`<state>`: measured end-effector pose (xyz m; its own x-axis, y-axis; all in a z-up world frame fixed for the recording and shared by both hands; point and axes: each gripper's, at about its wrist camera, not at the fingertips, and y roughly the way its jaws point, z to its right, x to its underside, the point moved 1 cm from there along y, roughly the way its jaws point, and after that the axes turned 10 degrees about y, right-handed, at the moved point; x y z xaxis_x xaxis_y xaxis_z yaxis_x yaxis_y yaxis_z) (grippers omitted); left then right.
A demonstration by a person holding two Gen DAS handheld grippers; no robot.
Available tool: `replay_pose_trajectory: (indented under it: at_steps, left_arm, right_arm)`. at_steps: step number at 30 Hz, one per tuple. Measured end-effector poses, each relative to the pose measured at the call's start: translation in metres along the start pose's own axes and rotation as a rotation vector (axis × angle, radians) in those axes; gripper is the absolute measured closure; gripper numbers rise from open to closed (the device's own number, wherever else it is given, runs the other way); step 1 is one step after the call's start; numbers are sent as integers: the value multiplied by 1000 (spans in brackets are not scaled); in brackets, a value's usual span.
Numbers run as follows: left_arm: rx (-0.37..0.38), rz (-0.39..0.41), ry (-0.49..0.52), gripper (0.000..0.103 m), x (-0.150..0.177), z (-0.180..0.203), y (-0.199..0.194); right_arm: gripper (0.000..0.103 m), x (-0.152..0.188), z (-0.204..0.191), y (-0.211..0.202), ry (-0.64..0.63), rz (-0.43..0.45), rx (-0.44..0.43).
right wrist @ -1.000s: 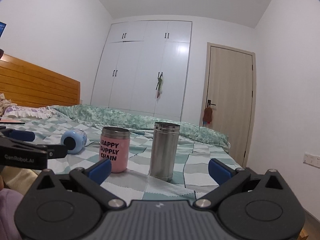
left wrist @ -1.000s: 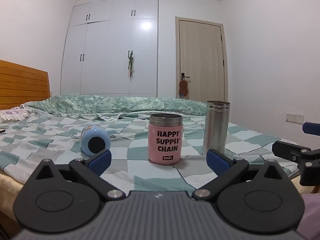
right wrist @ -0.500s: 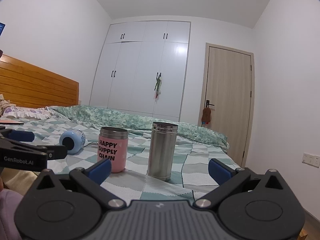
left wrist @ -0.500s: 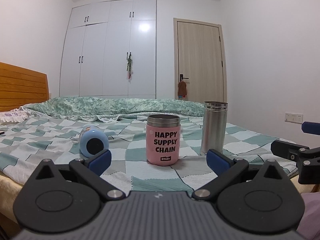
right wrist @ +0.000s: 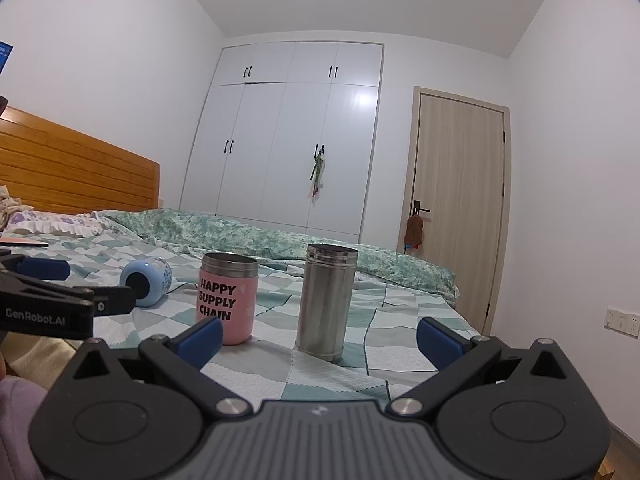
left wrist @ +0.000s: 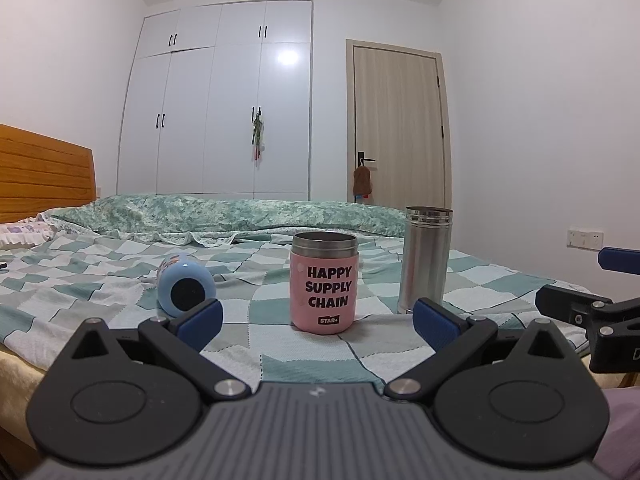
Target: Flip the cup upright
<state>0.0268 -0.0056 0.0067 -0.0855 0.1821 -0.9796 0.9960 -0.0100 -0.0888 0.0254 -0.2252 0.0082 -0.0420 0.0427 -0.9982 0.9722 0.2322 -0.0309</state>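
A light blue cup [left wrist: 185, 288] lies on its side on the checked bedspread, its base toward me; it also shows in the right wrist view [right wrist: 146, 282]. A pink cup [left wrist: 324, 282] marked HAPPY SUPPLY CHAIN stands upright, as does a tall steel cup [left wrist: 425, 258]. My left gripper [left wrist: 317, 320] is open and empty, short of the cups, with the pink cup between its fingers' line of sight. My right gripper [right wrist: 319, 336] is open and empty, facing the steel cup [right wrist: 329, 302] and pink cup [right wrist: 227, 298].
The bed [left wrist: 100, 264] has a wooden headboard [left wrist: 44, 176] at left and a rumpled green quilt [left wrist: 240, 216] behind the cups. White wardrobes [left wrist: 224, 100] and a door [left wrist: 398, 128] stand beyond. The other gripper's arm crosses each view's edge.
Both grippers have sunk slightly, so the cups sit a little higher in view. The cups have not moved. Both grippers stay open.
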Motion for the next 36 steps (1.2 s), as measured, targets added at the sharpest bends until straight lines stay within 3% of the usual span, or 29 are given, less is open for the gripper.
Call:
replay_pose_trajectory:
  at_steps: [36]
  left_arm:
    - [4,18,11,0,-1,1,-1]
  right_arm:
    - [0,0,0,1,-5,-1,-2]
